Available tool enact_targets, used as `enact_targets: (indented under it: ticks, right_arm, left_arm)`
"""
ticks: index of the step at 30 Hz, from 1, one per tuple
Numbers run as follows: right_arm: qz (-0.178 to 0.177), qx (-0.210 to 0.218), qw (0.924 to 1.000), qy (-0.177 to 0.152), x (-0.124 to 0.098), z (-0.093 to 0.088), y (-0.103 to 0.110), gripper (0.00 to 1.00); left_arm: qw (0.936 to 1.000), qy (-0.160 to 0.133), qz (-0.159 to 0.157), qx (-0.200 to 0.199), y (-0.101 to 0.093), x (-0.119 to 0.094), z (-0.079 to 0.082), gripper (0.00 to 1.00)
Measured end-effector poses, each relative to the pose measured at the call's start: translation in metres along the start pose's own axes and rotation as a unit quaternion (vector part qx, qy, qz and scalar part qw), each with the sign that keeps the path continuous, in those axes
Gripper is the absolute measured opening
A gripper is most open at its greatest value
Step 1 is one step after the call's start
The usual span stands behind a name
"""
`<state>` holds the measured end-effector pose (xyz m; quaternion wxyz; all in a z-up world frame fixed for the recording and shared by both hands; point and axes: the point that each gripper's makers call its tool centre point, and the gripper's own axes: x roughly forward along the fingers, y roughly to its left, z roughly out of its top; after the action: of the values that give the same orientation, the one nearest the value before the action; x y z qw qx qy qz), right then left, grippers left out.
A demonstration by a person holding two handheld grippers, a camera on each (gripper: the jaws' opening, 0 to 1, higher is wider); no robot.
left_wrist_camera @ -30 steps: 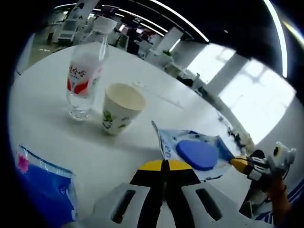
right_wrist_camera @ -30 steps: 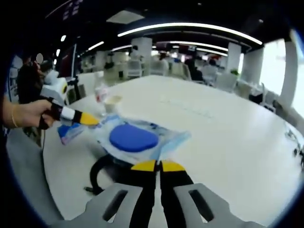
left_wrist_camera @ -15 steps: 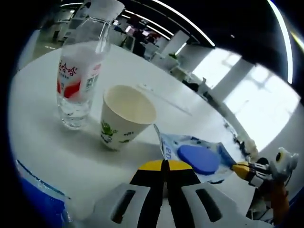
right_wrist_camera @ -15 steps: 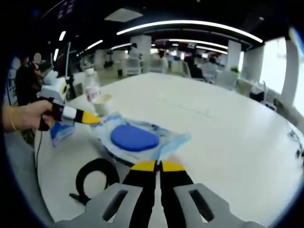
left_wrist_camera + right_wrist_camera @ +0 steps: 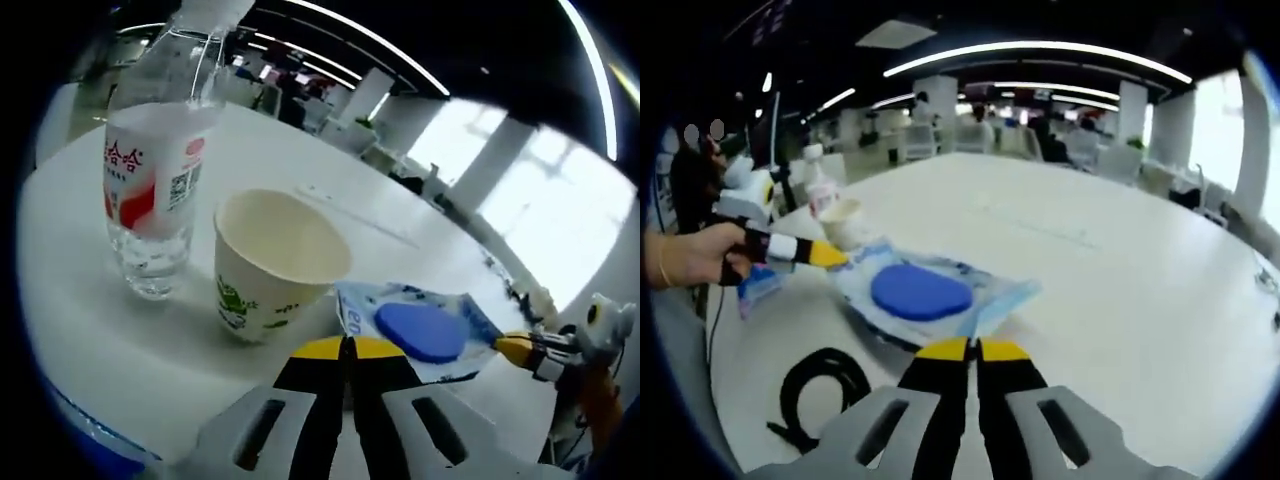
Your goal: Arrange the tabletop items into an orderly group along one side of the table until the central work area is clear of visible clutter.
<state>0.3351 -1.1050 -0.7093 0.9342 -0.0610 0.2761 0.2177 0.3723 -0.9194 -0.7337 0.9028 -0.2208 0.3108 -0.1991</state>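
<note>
White round worktop [image 5: 1120, 270] in an open-plan office w/ strip lights overhead, bright windows on one side.

Left gripper view, near to far: left tool [image 5: 346, 345] jaws pressed together, yellow tips touching; they seem to pinch the near corner of the clear packet [image 5: 420, 325] w/ blue pad inside, but the contact itself is hidden under the tips, so can't confirm. Paper cup [image 5: 272, 260] stands upright just beside the tips, empty, green print on its side. Water bottle [image 5: 150, 190] upright just past the cup, red/white label, little water at the bottom. Blue bag edge [image 5: 95, 435] at the low left. Right tool [image 5: 520, 347] comes in from the right, its yellow tip at the packet's far end.

Right gripper view: right tool [image 5: 971, 349] jaws likewise together at the packet's [image 5: 925, 293] near edge; looks like a grip, not certain. Black cable coil [image 5: 825, 385] lies on the worktop near the tool, apart from the packet. Left tool [image 5: 820, 255] w/ a person's hand [image 5: 695, 255] meets the packet's opposite end. Cup [image 5: 845, 222] and bottle [image 5: 820, 190] beyond it, near the worktop edge.

Key relation: packet's long axis runs tool to tool, one at each end. Cup + bottle sit on the left tool's side, so the left hand is nearer to that group. Judgement: packet looks headed toward the cup/bottle cluster; cable is still out in the work area.
</note>
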Motion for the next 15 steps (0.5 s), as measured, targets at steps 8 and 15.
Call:
enact_targets:
  ticks: [8, 15]
  right_arm:
    - [0.003, -0.024, 0.9993, 0.030, 0.017, -0.020, -0.002, 0.00]
    - [0.003, -0.021, 0.9991, 0.037, 0.024, -0.031, -0.003, 0.00]
  left_arm:
    - [0.9999, 0.004, 0.015, -0.001, 0.006, 0.005, -0.005, 0.00]
    - [0.9994, 0.011, 0.028, 0.017, 0.012, 0.009, -0.011, 0.00]
